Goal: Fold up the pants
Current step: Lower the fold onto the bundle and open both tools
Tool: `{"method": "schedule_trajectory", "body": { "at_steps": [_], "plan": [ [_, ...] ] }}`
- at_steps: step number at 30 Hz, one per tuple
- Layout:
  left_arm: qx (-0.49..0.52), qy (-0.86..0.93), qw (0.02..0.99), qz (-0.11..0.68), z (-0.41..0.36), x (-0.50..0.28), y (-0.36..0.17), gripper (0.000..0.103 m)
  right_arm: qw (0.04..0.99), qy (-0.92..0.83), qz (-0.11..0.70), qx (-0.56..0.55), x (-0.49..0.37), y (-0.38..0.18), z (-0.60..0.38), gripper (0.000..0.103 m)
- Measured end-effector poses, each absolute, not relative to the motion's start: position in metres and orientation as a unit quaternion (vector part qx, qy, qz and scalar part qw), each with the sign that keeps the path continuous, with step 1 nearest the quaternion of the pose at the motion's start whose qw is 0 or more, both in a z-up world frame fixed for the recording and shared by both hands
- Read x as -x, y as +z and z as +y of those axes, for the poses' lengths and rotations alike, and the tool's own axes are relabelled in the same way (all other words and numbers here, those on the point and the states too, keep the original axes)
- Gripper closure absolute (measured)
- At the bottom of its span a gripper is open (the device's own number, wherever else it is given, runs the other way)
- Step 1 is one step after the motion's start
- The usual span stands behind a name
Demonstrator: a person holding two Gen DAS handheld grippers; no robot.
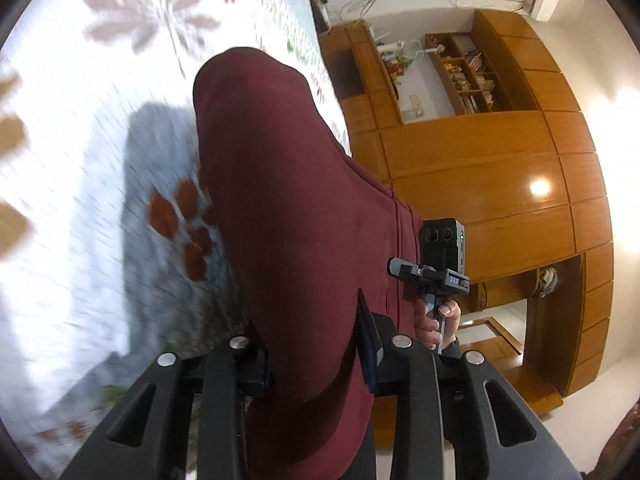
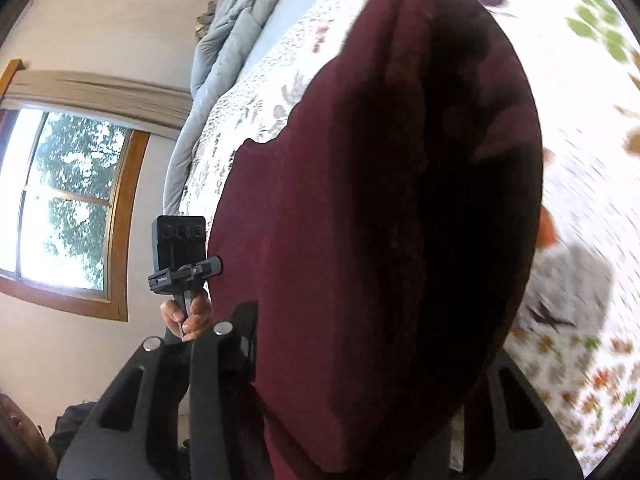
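Fold step: left tool [image 1: 316, 364] and right tool [image 2: 360, 380] each clamped on maroon pants [image 1: 288, 184], lifted over bed [image 1: 100, 128]; next, carry across evenly.

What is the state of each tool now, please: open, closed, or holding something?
Left tool: closed on the maroon pants.
Right tool: closed on the same pants, lifted off the bedspread.

We note dark maroon fabric pants [image 1: 288, 208], plain, no print. White quilted bed cover [image 1: 60, 208] carries rust-orange, taupe and green leaf motifs. Pale grey-blue padded duvet [image 2: 224, 40] unpatterned. Honey-brown glossy wooden wardrobe [image 1: 500, 184]. Matte black claws [image 1: 316, 364].
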State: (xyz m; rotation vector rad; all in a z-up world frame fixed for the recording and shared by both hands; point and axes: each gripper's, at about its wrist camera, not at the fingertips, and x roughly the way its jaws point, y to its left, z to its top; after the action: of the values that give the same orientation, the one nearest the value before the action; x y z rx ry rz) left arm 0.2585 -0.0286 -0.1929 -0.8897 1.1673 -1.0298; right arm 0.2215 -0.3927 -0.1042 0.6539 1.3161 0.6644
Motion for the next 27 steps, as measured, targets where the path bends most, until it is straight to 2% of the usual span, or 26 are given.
{"method": "schedule_trajectory", "body": {
  "at_steps": [8, 14, 22, 27],
  "plan": [
    [0.403, -0.400, 0.672, 0.476, 0.077, -0.280, -0.169, 0.071, 0.684, 0.349, 0.590, -0.248, -0.301, -0.085, -0.276, 0.060],
    [0.409, -0.342, 0.706, 0.465, 0.168, -0.326, -0.168, 0.071, 0.671, 0.375, 0.600, -0.221, -0.379, -0.098, -0.176, 0.060],
    [0.449, -0.280, 0.705, 0.472, 0.258, -0.382, -0.216, 0.071, 0.645, 0.392, 0.624, -0.204, -0.466, -0.145, -0.068, 0.060],
    [0.454, -0.270, 0.696, 0.486, 0.272, -0.390, -0.247, 0.071, 0.629, 0.371, 0.644, -0.228, -0.498, -0.193, -0.061, 0.056]
  ]
}}
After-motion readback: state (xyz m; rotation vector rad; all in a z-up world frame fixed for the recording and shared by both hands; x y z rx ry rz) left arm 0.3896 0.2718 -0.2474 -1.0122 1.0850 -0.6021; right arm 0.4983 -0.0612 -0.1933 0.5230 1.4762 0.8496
